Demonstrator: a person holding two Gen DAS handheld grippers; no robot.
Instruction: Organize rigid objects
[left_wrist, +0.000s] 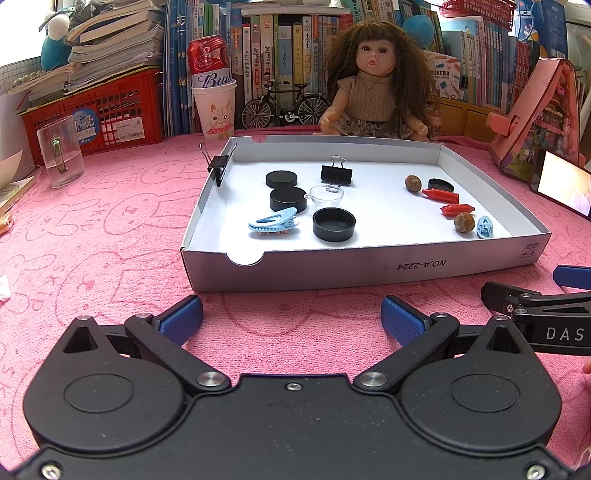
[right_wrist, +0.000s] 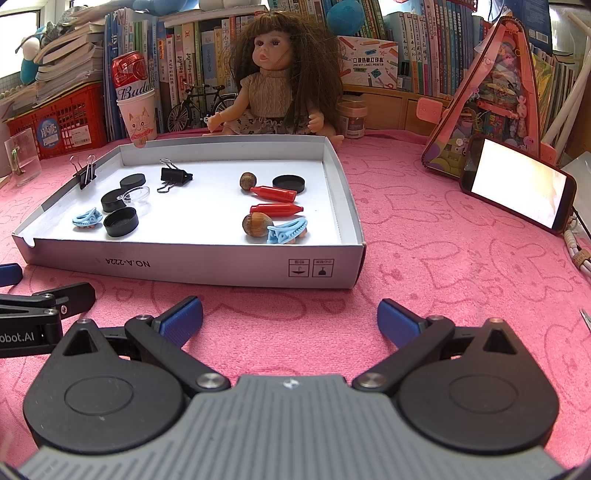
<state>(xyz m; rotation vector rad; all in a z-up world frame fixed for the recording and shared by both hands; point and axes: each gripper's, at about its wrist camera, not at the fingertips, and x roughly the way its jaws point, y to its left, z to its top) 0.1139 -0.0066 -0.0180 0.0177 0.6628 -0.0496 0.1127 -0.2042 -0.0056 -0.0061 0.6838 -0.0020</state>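
Note:
A shallow white cardboard tray (left_wrist: 354, 267) (right_wrist: 207, 266) lies on the pink cloth. Its left half holds black round lids (left_wrist: 334, 223) (right_wrist: 121, 221), a clear lid (left_wrist: 327, 193), a black binder clip (left_wrist: 336, 173) (right_wrist: 175, 174) and a blue hair clip (left_wrist: 274, 221) (right_wrist: 87, 218). Its right half holds two red caps (left_wrist: 441, 195) (right_wrist: 275, 209), two hazelnuts (left_wrist: 464, 222) (right_wrist: 256, 223), a black lid (right_wrist: 289, 182) and a second blue clip (left_wrist: 484, 226) (right_wrist: 287, 231). My left gripper (left_wrist: 291, 319) and right gripper (right_wrist: 290, 319) are open and empty, in front of the tray's near wall.
Another binder clip (left_wrist: 218, 164) grips the tray's left wall. Behind the tray sit a doll (left_wrist: 373, 81), a model bicycle (left_wrist: 284, 107), a paper cup with a can (left_wrist: 214, 107), a glass mug (left_wrist: 61, 151) and a red crate (left_wrist: 99, 107). A phone (right_wrist: 517, 184) leans at right.

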